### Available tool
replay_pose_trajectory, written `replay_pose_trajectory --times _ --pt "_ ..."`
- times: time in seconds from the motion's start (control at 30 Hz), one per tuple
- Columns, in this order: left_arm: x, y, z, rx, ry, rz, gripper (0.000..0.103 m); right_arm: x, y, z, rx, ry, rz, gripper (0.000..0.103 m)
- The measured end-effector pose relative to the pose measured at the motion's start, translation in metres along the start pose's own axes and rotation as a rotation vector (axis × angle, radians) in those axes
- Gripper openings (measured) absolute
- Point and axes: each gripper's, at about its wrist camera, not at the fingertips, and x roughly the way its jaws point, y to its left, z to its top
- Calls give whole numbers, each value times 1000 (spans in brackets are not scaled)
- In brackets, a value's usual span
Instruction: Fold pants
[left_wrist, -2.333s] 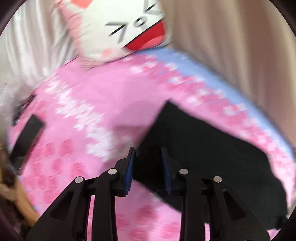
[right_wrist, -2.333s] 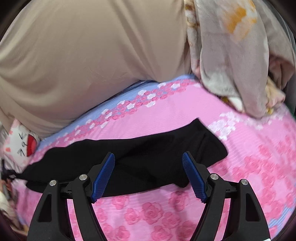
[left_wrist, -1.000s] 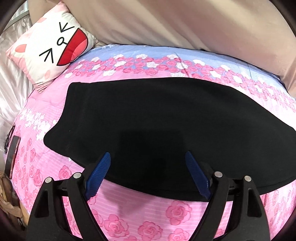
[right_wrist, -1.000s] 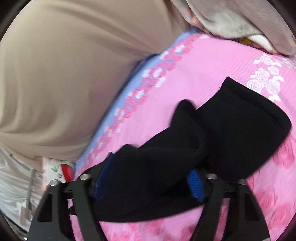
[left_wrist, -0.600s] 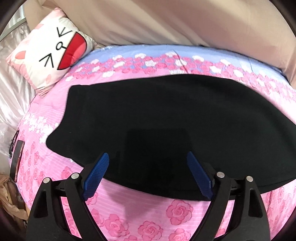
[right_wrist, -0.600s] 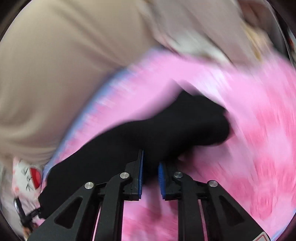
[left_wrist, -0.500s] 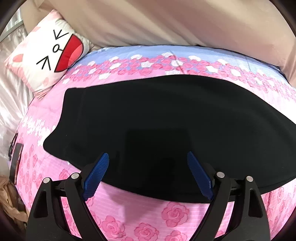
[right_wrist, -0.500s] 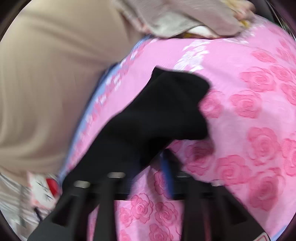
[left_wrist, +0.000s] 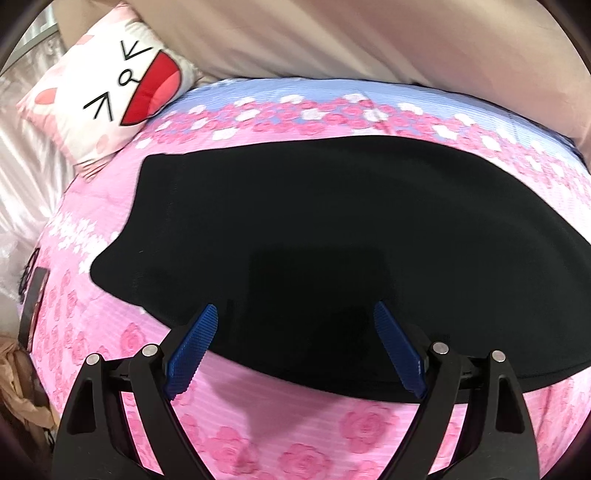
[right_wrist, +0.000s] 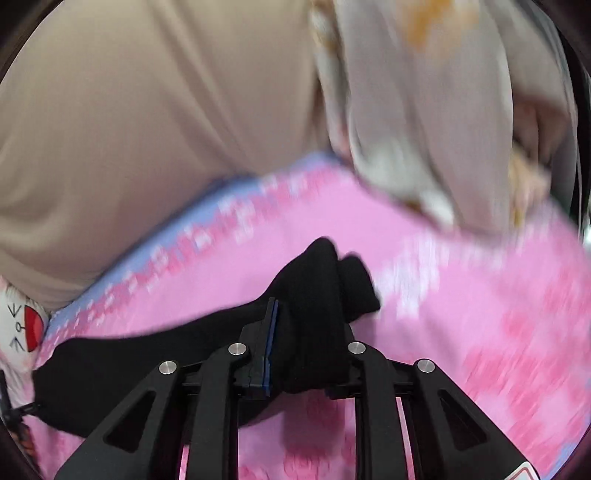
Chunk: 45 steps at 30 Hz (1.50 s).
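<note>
**Right now: one gripper pinches the pants' end, the other waits spread wide**

Ahead of the left gripper (left_wrist: 293, 328), black pants (left_wrist: 314, 240) lie flat across a pink rose-print bedspread (left_wrist: 295, 435). Its blue pads (left_wrist: 192, 350) stand far apart with nothing pressed between them; the near edge of the pants runs just in front of the fingertips, and the cloth stretches away to both sides. Beyond the pants, up and to the left, a white cat-face cushion (left_wrist: 110, 92) rests at the bed's corner, with a beige curtain (left_wrist: 369, 48) behind the bed.

The right gripper (right_wrist: 306, 325) has just been closing, and bunched black fabric from one end of the pants (right_wrist: 317, 295) sits clamped between its pads. The fold rises in front of the fingertips, while the rest of the garment trails away to the left over the bedspread (right_wrist: 461, 314). Above and to the right hangs a pale floral blanket (right_wrist: 424, 110), blurred. The cushion (right_wrist: 26, 325) shows at the far left edge.
</note>
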Motion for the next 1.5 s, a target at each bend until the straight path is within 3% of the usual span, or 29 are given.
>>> replay_pose_trajectory --times 0.07,0.13,0.17,0.2,0.27,0.33,0.4,0.5,0.63,0.7,0.73,0.77,0.8,0.87,0.97,1.1,1.13,1.2,1.23,1.33,1.4,1.43,1.5 --pt "7 5 -1 -11 10 11 84 12 -11 2 -8 23 -27 24" --pt "12 11 -3 -36 27 2 84 50 -36 -13 11 170 -159 31" --pt "11 16 -4 -52 25 -5 84 59 -42 -17 46 198 -192 32" --pt "8 25 -5 -78 16 -11 84 51 -46 -21 89 160 -158 35" --pt "0 54 -6 -165 0 -17 84 24 -42 -20 117 83 -196 52" --pt "-4 87 -6 -277 4 -35 84 2 -30 -19 102 6 -220 57" --pt "0 124 -6 -403 26 -102 84 -14 -9 -17 56 -40 -208 58" --pt "12 147 -7 -476 67 -195 83 -23 28 -12 -1 -65 -149 64" --pt "36 140 -4 -479 155 -370 62 -12 86 -16 -56 -13 9 68" --pt "38 139 0 -455 147 -356 58 -3 119 -21 -103 22 64 68" --pt "39 139 3 -448 151 -351 50 1 135 -27 -126 37 91 68" --pt "40 142 5 -452 155 -339 26 4 147 -33 -146 46 109 68" --pt "38 146 6 -454 156 -322 11 6 159 -37 -162 51 121 68" --pt "26 158 6 -473 138 -398 8 11 180 -43 -187 73 147 68" --pt "14 172 1 -465 132 -440 8 12 208 -46 -212 90 213 73" --pt "38 167 -16 -431 243 -399 9 36 253 -57 -340 163 197 77" --pt "32 164 -16 -403 229 -371 12 46 266 -59 -369 207 206 77" --pt "13 162 -15 -372 187 -292 23 59 302 -60 -421 266 312 77" --pt "4 163 -13 -374 166 -245 34 64 316 -59 -444 280 354 77" --pt "-34 157 -6 -357 13 -115 43 88 379 -61 -523 343 493 77" --pt "-40 152 4 -332 -40 -111 51 117 425 -65 -555 413 577 77" --pt "-40 144 9 -320 -59 -123 61 126 440 -68 -571 424 580 77" --pt "-33 133 14 -294 -67 -128 67 160 484 -83 -660 464 563 74"
